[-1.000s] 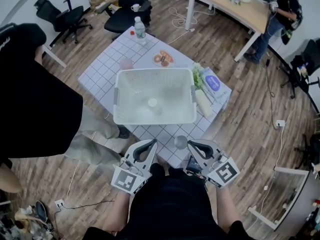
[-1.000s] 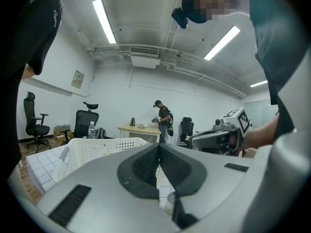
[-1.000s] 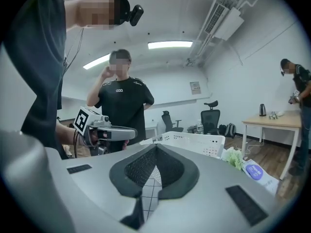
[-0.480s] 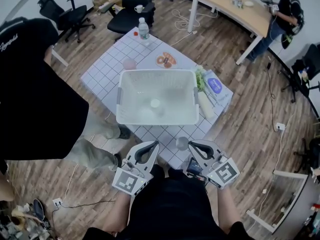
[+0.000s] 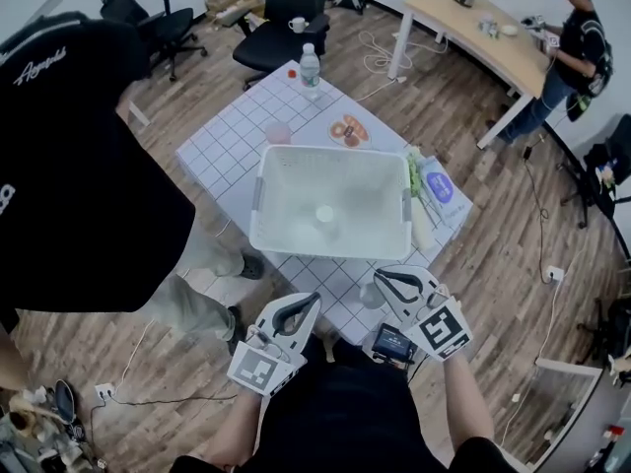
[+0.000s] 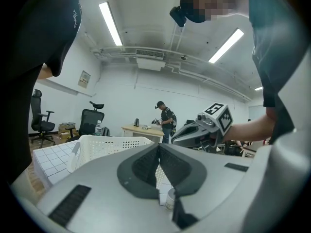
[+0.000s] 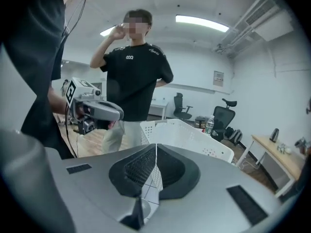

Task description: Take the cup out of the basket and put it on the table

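A white basket stands in the middle of the white gridded table. A small white cup sits on its floor, near the front wall. Outside the basket, a grey cup stands on the table by the front edge; it also shows low in the left gripper view as the cup. My left gripper hangs below the table's front edge, shut and empty, as the left gripper shows. My right gripper is beside the grey cup, shut with nothing held, as the right gripper shows.
A pink cup, a water bottle and a plate of pastries lie behind the basket. Packets and greens lie to its right. A person in black stands at the left. Office chairs and a wooden desk stand beyond.
The head view has swung, so table and basket sit further right in the picture. Both grippers stay low and shut by the front edge; the right one sits a little higher.
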{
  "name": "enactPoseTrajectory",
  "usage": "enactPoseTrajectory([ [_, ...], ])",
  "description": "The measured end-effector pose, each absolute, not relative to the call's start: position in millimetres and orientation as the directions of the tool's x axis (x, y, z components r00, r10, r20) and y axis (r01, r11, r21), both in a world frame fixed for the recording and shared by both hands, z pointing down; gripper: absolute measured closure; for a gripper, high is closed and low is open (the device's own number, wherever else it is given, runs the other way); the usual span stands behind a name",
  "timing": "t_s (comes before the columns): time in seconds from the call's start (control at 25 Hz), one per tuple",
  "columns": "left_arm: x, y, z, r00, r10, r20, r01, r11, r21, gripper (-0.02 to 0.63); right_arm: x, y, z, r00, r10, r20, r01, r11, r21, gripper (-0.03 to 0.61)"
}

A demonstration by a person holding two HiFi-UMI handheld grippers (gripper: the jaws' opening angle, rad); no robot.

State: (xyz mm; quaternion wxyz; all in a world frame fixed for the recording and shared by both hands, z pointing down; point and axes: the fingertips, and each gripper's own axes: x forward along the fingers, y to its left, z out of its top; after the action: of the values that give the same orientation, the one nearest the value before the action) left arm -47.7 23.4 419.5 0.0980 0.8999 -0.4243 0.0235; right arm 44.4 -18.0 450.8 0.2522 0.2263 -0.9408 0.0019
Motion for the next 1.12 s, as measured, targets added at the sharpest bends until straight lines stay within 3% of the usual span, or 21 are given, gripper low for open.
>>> enactPoseTrajectory([
  [0.44, -74.5, 28.2, 422.4, 0.607, -0.785, 0.125, -0.791, -0.581, 0.192, 0.604, -0.8, -92.7, 485.5, -0.642, -0.306, 0.703, -0.178, 0.951, 0.252, 0.533],
  [0.8, -98.9, 23.9, 436.3, 0.588, -0.788, 0.180, -0.807, -0.561, 0.184, 0.604, -31.6, -125.1, 526.9, -0.554, -0.213, 0.805, -0.071, 0.975, 0.210, 0.421],
  [1.12, -104.9, 18.0, 435.4, 0.602, -0.786, 0.139, -0.793, -0.568, 0.219, 0.606, -46.2, -140.6, 568.0, -0.481, -0.138, 0.866, -0.014, 0.989, 0.150, 0.341],
])
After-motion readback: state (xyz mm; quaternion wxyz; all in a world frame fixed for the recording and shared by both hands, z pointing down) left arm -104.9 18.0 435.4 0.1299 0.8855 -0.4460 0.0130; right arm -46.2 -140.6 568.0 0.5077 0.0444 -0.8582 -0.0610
